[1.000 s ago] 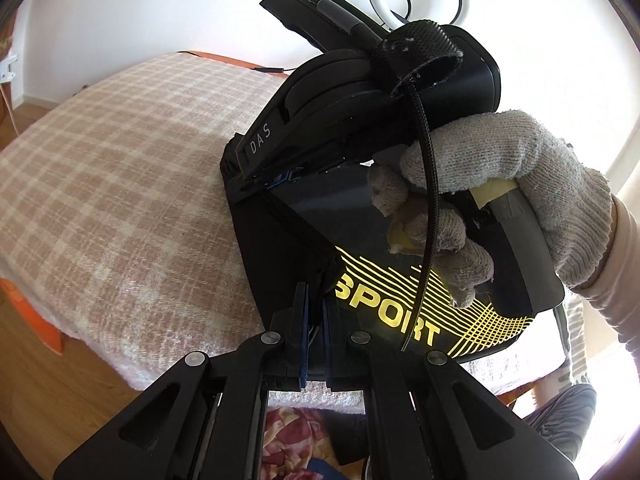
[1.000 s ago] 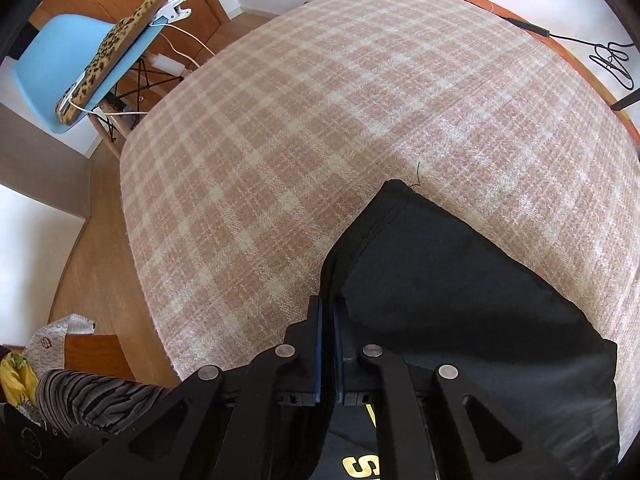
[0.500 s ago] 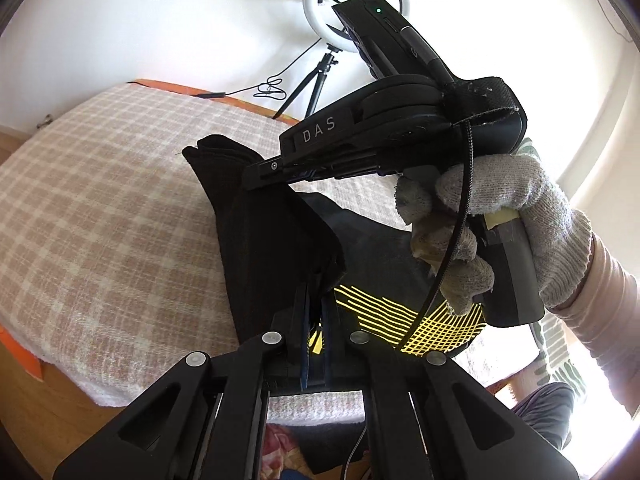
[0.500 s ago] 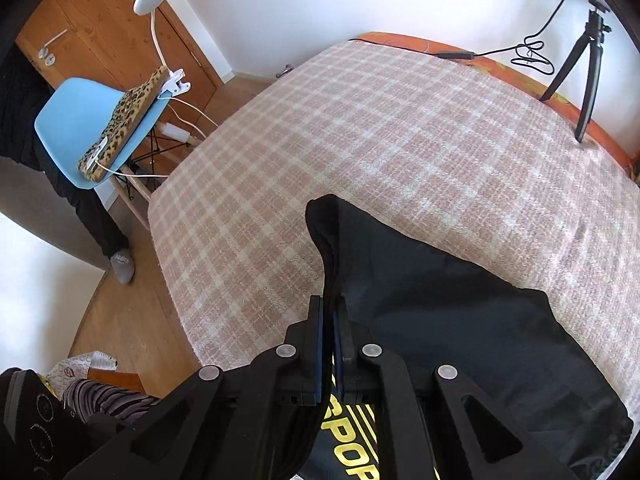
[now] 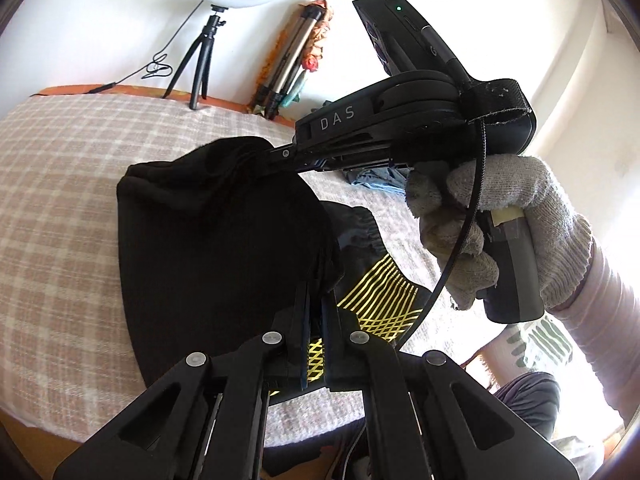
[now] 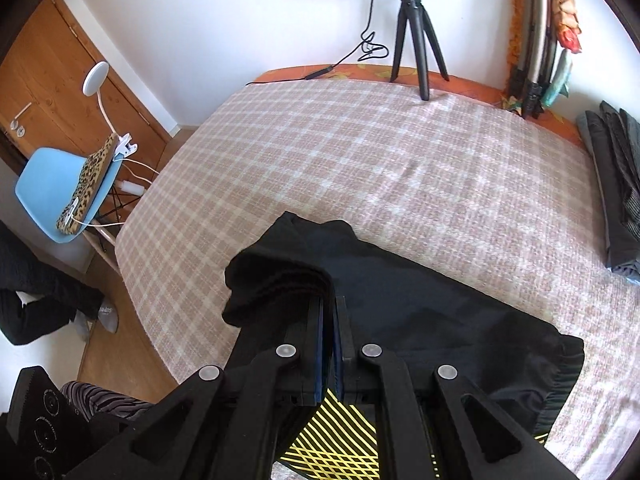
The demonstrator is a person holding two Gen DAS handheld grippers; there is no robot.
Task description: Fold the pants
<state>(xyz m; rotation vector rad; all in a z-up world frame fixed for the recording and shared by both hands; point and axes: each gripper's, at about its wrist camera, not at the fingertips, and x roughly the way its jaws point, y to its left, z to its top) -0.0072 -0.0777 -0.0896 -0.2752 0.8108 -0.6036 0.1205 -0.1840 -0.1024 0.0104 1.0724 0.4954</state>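
Black pants [image 5: 208,240] with a yellow line print [image 5: 380,296] hang lifted over the checked bed [image 5: 60,184]. My left gripper [image 5: 316,300] is shut on a bunched black edge of them near the print. My right gripper [image 6: 330,304] is shut on another black edge of the pants [image 6: 432,312], with a fold of cloth draped over its left finger. In the left wrist view the right gripper [image 5: 264,158] reaches in from the right, held by a gloved hand [image 5: 500,220], its tips pinching the pants' far top corner.
A ring light on a black tripod [image 6: 416,32] stands at the bed's far edge beside a folded tripod bundle [image 5: 288,64]. Folded dark clothes [image 6: 616,184] lie at the bed's right side. A blue chair [image 6: 60,192] with a leopard-print item stands left of the bed, on the wooden floor.
Both grippers have swung across the bed, carrying the pants with them and lifting the cloth. The ring light and far wall have come into view. Both grips stay shut.
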